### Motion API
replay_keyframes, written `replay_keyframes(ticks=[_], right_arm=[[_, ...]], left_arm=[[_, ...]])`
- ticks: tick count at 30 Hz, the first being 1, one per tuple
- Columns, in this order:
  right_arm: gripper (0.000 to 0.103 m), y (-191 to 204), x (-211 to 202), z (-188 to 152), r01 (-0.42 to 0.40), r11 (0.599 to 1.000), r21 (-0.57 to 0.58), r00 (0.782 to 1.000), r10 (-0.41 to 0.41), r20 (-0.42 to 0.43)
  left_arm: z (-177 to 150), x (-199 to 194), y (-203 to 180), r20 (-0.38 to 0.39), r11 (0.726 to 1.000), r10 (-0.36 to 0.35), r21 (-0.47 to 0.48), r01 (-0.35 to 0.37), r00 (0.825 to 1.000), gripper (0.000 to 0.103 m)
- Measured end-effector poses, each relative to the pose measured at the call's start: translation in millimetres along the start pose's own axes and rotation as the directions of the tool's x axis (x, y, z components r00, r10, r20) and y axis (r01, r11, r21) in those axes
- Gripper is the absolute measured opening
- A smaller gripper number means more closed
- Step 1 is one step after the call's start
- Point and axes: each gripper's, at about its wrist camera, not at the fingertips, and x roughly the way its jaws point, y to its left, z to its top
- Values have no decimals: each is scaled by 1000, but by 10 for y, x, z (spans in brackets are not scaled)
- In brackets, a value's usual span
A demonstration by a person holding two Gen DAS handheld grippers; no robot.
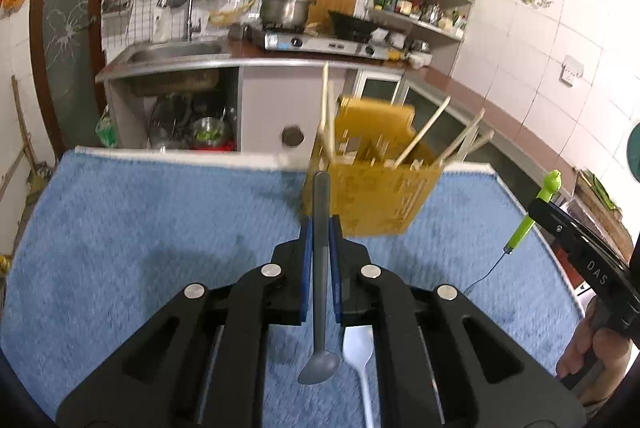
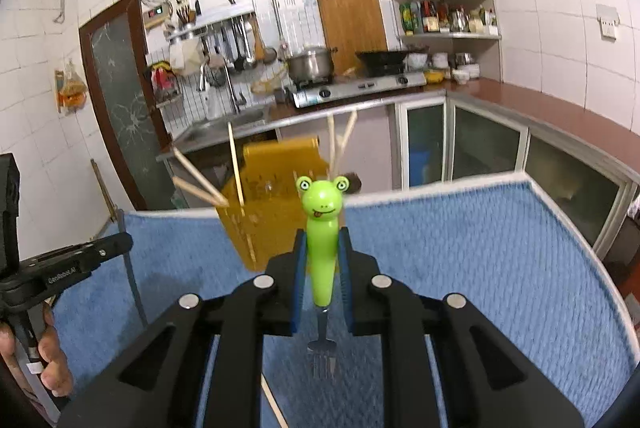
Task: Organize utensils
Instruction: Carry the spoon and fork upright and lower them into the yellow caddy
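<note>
Here, left gripper point(image 1: 321, 228) clamped grey spoon point(image 1: 320, 268), right gripper point(image 2: 322, 248) clamped frog fork point(image 2: 322, 240); yellow holder point(image 1: 372, 188) at 12 o'clock; best lowered heads-down between chopsticks point(image 1: 420, 138).

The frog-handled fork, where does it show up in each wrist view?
Left wrist: frog fork at far right edge, clamped in the right gripper.
Right wrist: centre, handle up, tines down, between that gripper's pads.
Shared landmark: yellow utensil holder with chopsticks.
</note>
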Motion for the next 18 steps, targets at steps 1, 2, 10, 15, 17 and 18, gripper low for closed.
replay_keyframes(ticks=[1, 2, 10, 15, 17, 18], right_arm=[[16, 16, -6, 81, -1, 1000, -2, 1000, 1, 15], [16, 35, -8, 145, -2, 1000, -3, 1000, 2, 29], [16, 221, 116, 834, 4, 1000, -25, 986, 0, 169], [16, 232, 312, 999, 15, 999, -31, 972, -7, 236], [15, 197, 435, 1006, 6, 1000, -24, 967, 0, 255], [15, 181, 486, 998, 0, 1000, -21, 965, 6, 262]], left_arm=[[77, -15, -28, 14, 1000, 1, 5, -1, 1000, 7], [167, -34, -61, 31, 1000, 1, 8, -1, 1000, 7], [961, -78, -423, 195, 999, -9, 33, 3, 981, 7], [1225, 106, -524, 287, 1000, -23, 17, 19, 958, 7], [1278, 252, -557, 311, 1000, -28, 17, 24, 950, 7], [1293, 358, -560, 317, 1000, -28, 13, 26, 948, 7]])
